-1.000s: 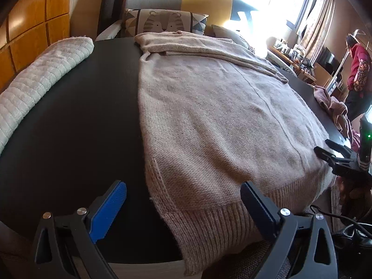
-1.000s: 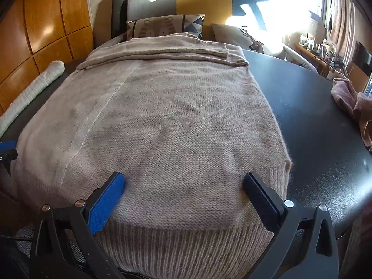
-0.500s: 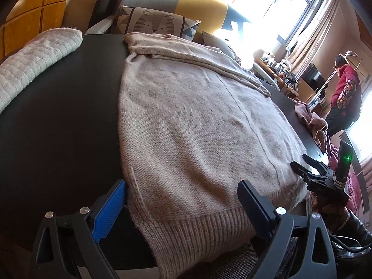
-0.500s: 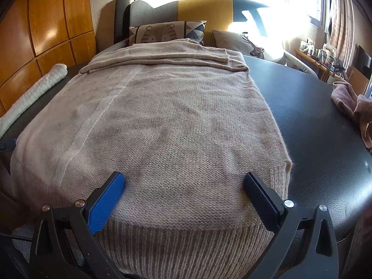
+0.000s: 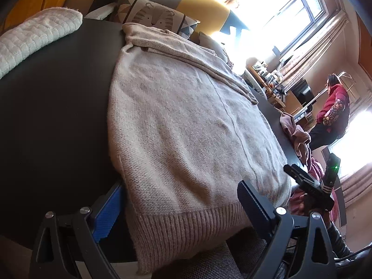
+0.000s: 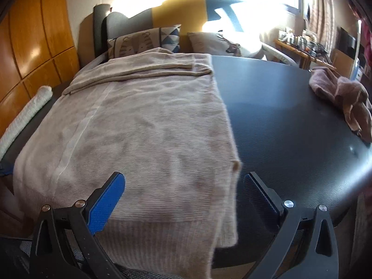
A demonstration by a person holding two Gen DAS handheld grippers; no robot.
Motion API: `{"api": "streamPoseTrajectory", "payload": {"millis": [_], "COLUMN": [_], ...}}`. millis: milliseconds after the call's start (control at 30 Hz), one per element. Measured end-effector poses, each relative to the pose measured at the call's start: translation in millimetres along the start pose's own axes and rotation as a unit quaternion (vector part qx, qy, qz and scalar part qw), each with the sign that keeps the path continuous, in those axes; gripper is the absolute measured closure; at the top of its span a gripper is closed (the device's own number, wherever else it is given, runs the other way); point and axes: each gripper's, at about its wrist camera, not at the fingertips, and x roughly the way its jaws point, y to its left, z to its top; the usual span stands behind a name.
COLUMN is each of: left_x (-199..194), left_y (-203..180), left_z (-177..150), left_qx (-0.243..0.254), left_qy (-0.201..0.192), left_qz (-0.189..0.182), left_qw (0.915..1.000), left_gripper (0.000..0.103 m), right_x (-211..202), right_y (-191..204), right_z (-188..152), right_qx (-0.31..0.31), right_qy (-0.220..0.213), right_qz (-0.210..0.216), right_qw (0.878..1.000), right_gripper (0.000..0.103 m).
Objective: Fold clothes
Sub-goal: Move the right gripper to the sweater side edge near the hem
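A beige knit sweater lies flat on the black table, its long axis running from the near edge straight away toward the cushions — the ribbed hem nearest the grippers and hanging over the table edge, the top end far off with the sleeves folded across it. A straight seam line runs the length of the body. The left gripper is low at the near left corner of the sweater, tilted so the room leans in its view, its jaws spread wide with the hem's left portion lying between them; the blue-padded finger sits at the sweater's left edge above the tabletop and the black finger over the ribbing, neither visibly pinching the cloth. The right gripper faces the hem's right corner, level and pointing along the garment, its jaws likewise wide apart and straddling the right side edge, where a small fold of knit stands up; it holds nothing. From the left wrist view the right gripper's black body shows just beyond the hem's right corner. A white textured cloth lies along the far left of the table, a crumpled mauve garment near its right edge, well apart from the sweater. A person in a red top stands by the window.
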Motion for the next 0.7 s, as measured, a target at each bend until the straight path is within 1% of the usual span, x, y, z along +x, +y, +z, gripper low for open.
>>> {"api": "streamPoseTrajectory", "payload": {"millis": [33,133,167,333,433,533,600,700], "left_x": [1,4,5,12,12,14,17,24], "left_y": [-2,-4,-4,-3,5,10,10,4], "left_z": [0,4,5,11,18,24,26,27], "left_qx": [0.006,0.022,0.021,0.024,0.009,0.007,0.013,0.026], "left_qy": [-0.002,-0.014,-0.016,-0.019,-0.025,-0.032,-0.034,-0.035], "left_qz": [0.012,0.067,0.075,0.092,0.096,0.112,0.123,0.142], "left_qw": [0.9999,0.9974,0.9968,0.9953,0.9951,0.9932,0.9918,0.9889], "left_gripper": [0.007,0.007,0.007,0.007,0.007,0.008,0.008,0.007], "right_x": [-1,-2,-2,14,28,31,32,29], "right_y": [-13,-42,-47,-49,-47,-42,-35,-30], "right_z": [0,0,1,11,16,14,11,9], "right_qx": [0.016,0.056,0.06,0.052,0.048,0.027,0.011,0.007], "right_qy": [0.003,0.009,0.005,0.008,0.015,0.011,0.007,0.003], "right_qz": [-0.004,-0.004,0.0,0.019,0.028,0.041,0.057,0.111], "right_qw": [1.0,0.998,0.998,0.998,0.998,0.999,0.998,0.994], "right_gripper": [0.0,0.0,0.0,0.0,0.0,0.0,0.001,0.001]}}
